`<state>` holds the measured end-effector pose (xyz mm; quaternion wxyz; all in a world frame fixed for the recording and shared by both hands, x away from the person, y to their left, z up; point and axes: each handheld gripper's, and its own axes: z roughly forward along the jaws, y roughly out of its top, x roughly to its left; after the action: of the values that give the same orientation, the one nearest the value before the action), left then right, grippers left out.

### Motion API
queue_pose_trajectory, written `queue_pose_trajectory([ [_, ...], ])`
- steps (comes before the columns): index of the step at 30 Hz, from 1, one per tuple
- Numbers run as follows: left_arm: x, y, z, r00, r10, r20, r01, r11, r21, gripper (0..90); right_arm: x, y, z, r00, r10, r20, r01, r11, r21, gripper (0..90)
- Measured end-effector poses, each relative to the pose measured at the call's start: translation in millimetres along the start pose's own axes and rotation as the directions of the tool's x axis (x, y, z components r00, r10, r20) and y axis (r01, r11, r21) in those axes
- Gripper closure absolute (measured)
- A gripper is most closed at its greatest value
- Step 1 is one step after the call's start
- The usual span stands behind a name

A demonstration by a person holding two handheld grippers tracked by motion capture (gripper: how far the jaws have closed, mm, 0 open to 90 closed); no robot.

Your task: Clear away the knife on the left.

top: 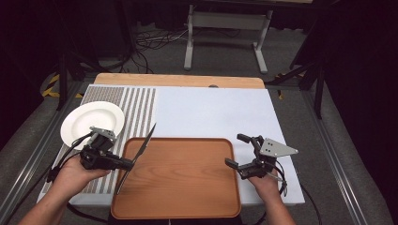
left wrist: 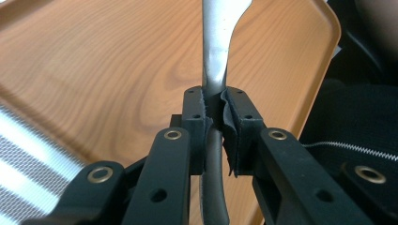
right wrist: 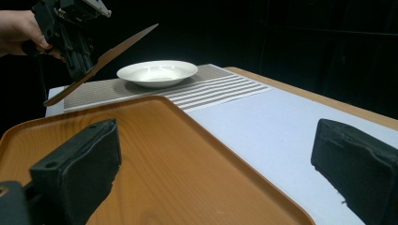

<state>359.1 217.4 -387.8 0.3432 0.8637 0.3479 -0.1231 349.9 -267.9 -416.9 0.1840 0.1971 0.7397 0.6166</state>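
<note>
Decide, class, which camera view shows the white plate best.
The high view: the plate shows whole, lying on the striped mat. The right gripper view shows it low and edge-on. The left gripper view looks at the knife and tray.

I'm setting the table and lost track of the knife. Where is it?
The knife is clamped in the left gripper, held in the air over the left edge of the tray, just right of the plate in the high view.

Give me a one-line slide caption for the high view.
Left gripper holds a slim metal table knife over the orange wooden tray; right gripper open, white round plate behind.
</note>
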Motion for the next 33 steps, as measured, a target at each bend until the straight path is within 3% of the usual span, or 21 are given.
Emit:
queue_pose_trajectory([
  [12,-4.1,2.7,19.3,0.9999,-0.013,0.011,0.013,0.9996,0.025,80.2,0.0,0.1,0.0,1.0,0.0,-0.002,0.0,1.0,-0.001,2.6],
  [19,-4.8,2.1,30.2,0.9985,-0.029,-0.046,0.032,0.9968,0.074,80.2,0.0,0.5,-0.7,1.0,-0.002,-0.002,0.002,1.0,-0.005,2.6],
  [26,-4.0,-0.5,35.1,0.9965,-0.046,-0.069,0.053,0.9927,0.108,80.3,-0.2,0.4,-0.6,1.0,0.0,-0.006,0.0,1.0,-0.004,2.6],
  [33,-8.3,-1.3,42.9,0.9919,-0.078,-0.101,0.092,0.9841,0.151,80.3,-0.7,0.2,-1.0,0.9999,0.003,-0.01,-0.003,1.0,-0.002,2.5],
])
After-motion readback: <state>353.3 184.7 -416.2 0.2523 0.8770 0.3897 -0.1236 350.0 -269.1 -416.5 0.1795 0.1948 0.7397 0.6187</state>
